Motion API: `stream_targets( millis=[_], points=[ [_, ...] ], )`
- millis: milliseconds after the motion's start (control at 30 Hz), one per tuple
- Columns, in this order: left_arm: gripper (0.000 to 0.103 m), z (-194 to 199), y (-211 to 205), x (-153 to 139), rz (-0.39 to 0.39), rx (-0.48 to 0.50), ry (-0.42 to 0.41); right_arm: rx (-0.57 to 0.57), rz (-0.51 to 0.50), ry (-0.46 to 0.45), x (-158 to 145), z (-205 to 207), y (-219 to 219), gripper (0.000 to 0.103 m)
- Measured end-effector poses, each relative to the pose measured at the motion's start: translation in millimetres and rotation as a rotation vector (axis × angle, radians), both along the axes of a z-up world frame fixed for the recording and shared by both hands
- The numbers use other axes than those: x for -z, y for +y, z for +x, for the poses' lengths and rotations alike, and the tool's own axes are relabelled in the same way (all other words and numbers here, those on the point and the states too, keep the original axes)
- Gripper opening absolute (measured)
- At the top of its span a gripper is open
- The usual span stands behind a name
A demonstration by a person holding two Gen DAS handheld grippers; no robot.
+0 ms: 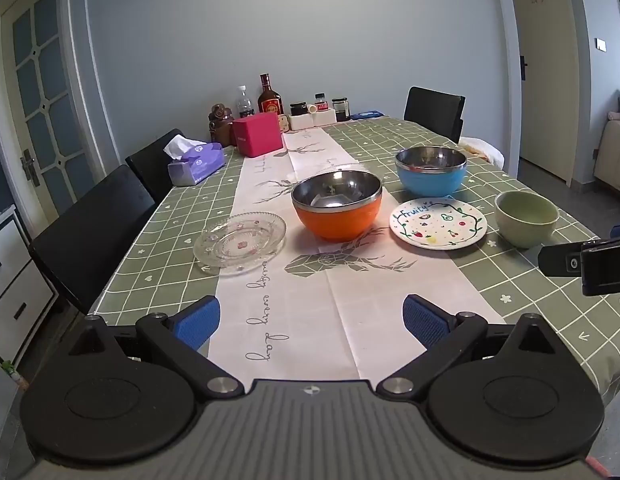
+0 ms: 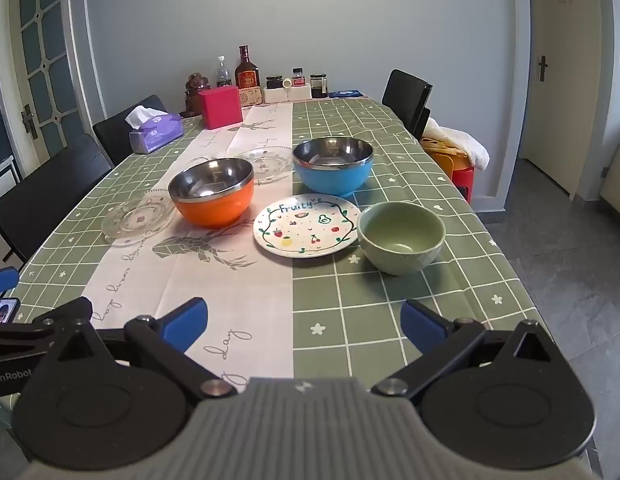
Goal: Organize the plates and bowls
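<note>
Both hand-held grippers, left (image 1: 312, 322) and right (image 2: 303, 326), gape empty, well short of the orange bowl (image 1: 337, 211).

the white plate (image 2: 305, 225) said "fruity" in blue letters above its painted fruit. the pale table runner (image 1: 310, 312) carried grey script reading "every day". a black bracket (image 2: 9, 356) read "genrobot".

Table (image 2: 390, 280), green checked cloth, pale runner (image 2: 237, 280); bowls orange (image 2: 211, 204), blue (image 2: 332, 178), green (image 2: 400, 246); fruit plate (image 2: 305, 226), two glass plates (image 2: 135, 216), tissue box (image 2: 155, 134).
</note>
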State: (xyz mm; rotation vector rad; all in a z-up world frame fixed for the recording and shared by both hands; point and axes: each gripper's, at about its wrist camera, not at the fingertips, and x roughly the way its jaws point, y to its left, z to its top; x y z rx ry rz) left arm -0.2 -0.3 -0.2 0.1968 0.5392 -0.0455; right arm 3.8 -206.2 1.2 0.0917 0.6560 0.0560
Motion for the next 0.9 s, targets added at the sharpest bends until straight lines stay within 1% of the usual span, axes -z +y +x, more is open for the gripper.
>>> stream_targets(
  millis=[267,300,400,667,900],
  points=[
    [0.103,-0.1,0.4,-0.2,-0.001,-0.005,0.003,0.001,-0.008,0.006,-0.5,0.3,2.9,0.1],
    [0.103,2.1,-0.2,3.4,-0.002,-0.006,0.004,-0.001,-0.008,0.005,-1.3,-0.1,2.9,0.1],
    [0.103,-1.9,0.0,2.3,-0.002,-0.006,0.006,0.002,-0.007,0.005,-1.3,-0.2,3.5,0.1],
    [0.103,2.6,5.2,1.5,-0.007,-0.024,0.029,0.001,-0.001,0.017,-0.7,1.3,2.2,0.1],
    [0.103,1.3,7.5,0.4,-0.011,-0.034,0.03,-0.006,-0.001,0.02,-0.9,1.4,4.0,0.1]
  ],
)
